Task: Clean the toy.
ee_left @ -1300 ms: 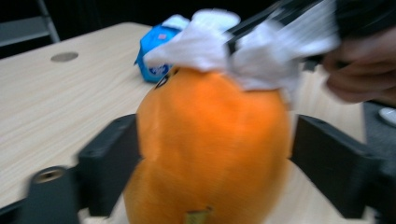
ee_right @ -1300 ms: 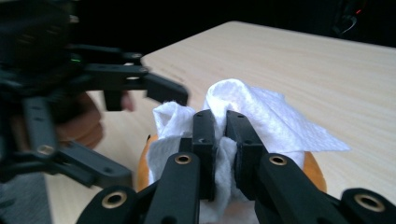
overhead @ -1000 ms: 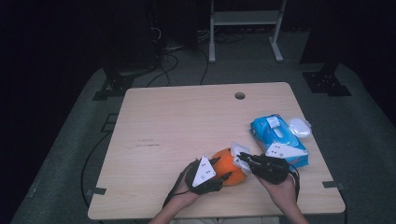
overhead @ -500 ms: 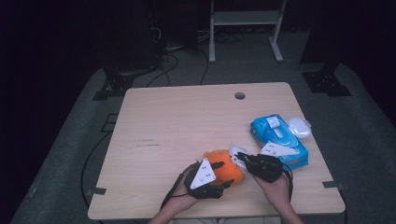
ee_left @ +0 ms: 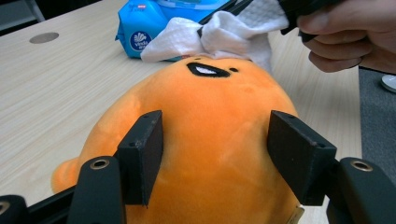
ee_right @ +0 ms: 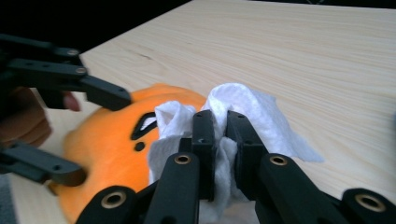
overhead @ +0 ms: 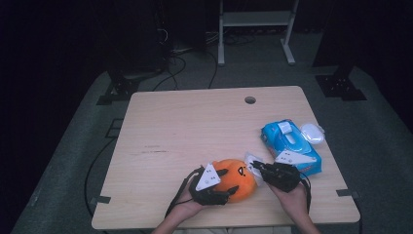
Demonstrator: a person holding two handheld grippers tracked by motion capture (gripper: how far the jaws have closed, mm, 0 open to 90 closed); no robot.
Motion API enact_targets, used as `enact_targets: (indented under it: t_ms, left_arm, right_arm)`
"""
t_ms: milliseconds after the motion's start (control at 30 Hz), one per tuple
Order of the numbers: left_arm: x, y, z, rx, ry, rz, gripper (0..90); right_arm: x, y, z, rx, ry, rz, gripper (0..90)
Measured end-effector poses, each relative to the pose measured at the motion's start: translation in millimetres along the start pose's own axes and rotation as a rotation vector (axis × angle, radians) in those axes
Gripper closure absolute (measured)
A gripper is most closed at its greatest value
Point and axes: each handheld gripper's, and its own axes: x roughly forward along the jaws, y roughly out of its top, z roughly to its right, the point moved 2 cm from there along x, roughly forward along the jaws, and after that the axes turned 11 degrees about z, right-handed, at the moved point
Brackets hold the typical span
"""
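Note:
A round orange plush toy [overhead: 238, 178] with a black stitched face lies near the table's front edge. My left gripper [ee_left: 215, 144] has it between its pads, which press into its sides; these jaws have just been closing on it. In the high view this left gripper [overhead: 229, 181] reaches in from the left. My right gripper [ee_right: 220, 126] is shut on a crumpled white wipe [ee_right: 252, 107], and the wipe rests against the plush toy's [ee_right: 107, 140] face. From above, the right gripper [overhead: 253, 166] comes from the right with the wipe [overhead: 252, 160] at its tip.
A blue pack of wet wipes [overhead: 290, 141] lies just right of the hands, with a white oval lid [overhead: 311, 132] beside it near the right edge. The wooden table [overhead: 195, 122] has a round cable hole [overhead: 250, 100] at the back. Dark floor, cables and stands surround it.
The left jaws sit a little wider around the plush toy than a second ago. Both hands have stayed nearly in place, and the wipe remains at the toy's face.

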Motion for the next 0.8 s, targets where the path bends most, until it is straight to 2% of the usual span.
enact_targets:
  t_ms: [100,133,200,267,300,367,433,533,600,633,700,733,767,800]
  left_arm:
    - [-5.4,8.9,-5.1,-0.009,-0.006,0.054,30.0]
    - [-5.7,12.1,-7.2,-0.006,-0.004,0.065,27.9]
    - [-2.9,15.3,-8.9,0.014,0.001,0.060,23.1]
    - [2.6,11.3,-8.5,0.014,-0.013,0.022,22.1]
    - [4.6,7.2,-8.4,0.003,-0.018,0.004,22.9]
    - [4.9,2.5,-8.9,-0.012,-0.027,-0.005,29.6]
    - [3.7,3.1,-8.7,-0.020,-0.034,-0.016,34.0]
    - [5.5,1.1,-5.4,-0.027,-0.048,-0.025,35.2]
    - [5.4,0.4,-3.9,-0.016,-0.066,-0.034,35.2]
    - [5.1,0.4,-2.5,-0.011,-0.075,-0.035,35.3]
    - [5.5,0.6,1.8,0.007,-0.076,-0.040,35.5]
    - [5.4,0.6,2.4,0.011,-0.070,-0.042,35.6]
    - [5.1,0.5,2.2,0.008,-0.068,-0.039,36.0]
    - [4.6,0.2,1.2,0.004,-0.071,-0.039,36.3]
  right_arm:
    - [1.6,0.1,-8.8,-0.017,0.037,0.004,81.3]
    - [2.0,-0.5,-8.7,-0.007,0.048,0.007,81.3]
    - [2.4,-1.2,-8.9,0.018,0.069,0.015,81.3]
    - [2.7,-0.4,-12.6,0.016,0.098,0.022,81.3]
    - [3.0,0.2,-14.9,0.011,0.111,0.026,81.2]
    - [3.2,1.0,-17.1,-0.024,0.103,0.011,81.2]
    - [3.2,0.1,-12.6,-0.004,0.093,0.008,81.1]
    - [3.8,-1.3,-7.5,0.024,0.074,-0.003,81.1]
    - [4.0,0.7,-14.9,-0.004,0.076,0.003,81.1]
    - [4.2,2.8,-20.9,-0.021,0.092,0.008,81.1]
    - [7.3,6.9,-31.3,-0.048,0.126,0.016,81.1]
    - [10.8,7.4,-34.1,-0.070,0.122,0.003,81.0]
    - [12.4,7.0,-33.1,-0.069,0.117,-0.003,81.1]
    - [13.7,5.8,-29.1,-0.043,0.115,-0.002,81.0]
